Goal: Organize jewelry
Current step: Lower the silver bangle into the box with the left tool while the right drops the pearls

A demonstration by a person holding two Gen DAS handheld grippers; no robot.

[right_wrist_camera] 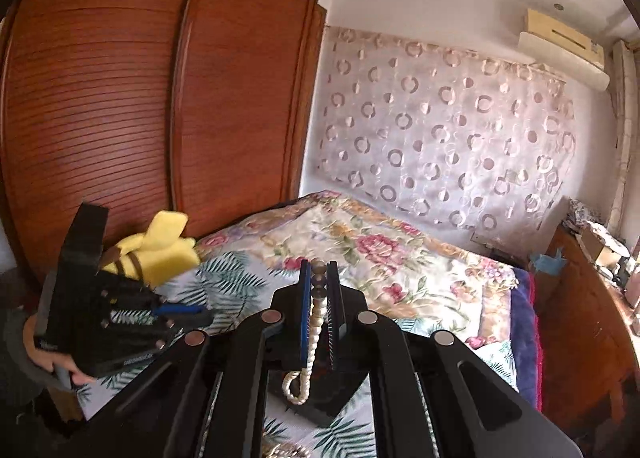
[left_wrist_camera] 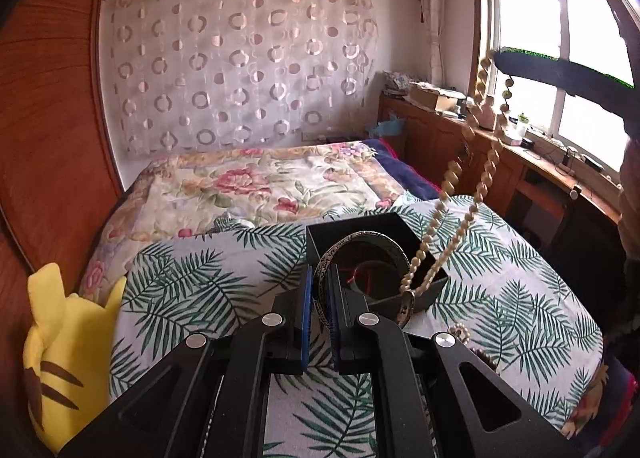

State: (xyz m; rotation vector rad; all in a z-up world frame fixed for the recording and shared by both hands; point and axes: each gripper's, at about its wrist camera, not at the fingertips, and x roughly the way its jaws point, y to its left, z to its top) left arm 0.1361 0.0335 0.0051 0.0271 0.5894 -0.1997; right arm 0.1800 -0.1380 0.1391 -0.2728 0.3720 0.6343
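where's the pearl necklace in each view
Left wrist: the pearl necklace hangs at right, from the window area down into the black box.
Right wrist: it is at centre, pinched between the right gripper fingers, trailing down to the box.
Shared landmark: the yellow plush toy, left in both.

Daylight floods in through the window (left_wrist_camera: pixel 560 57), which is blown out to white glare in the left wrist view. The room is evenly, softly lit with faint shadows. Both fisheye views bend the wardrobe (right_wrist_camera: pixel 120 97) strongly; the right wrist view is slightly blurred.
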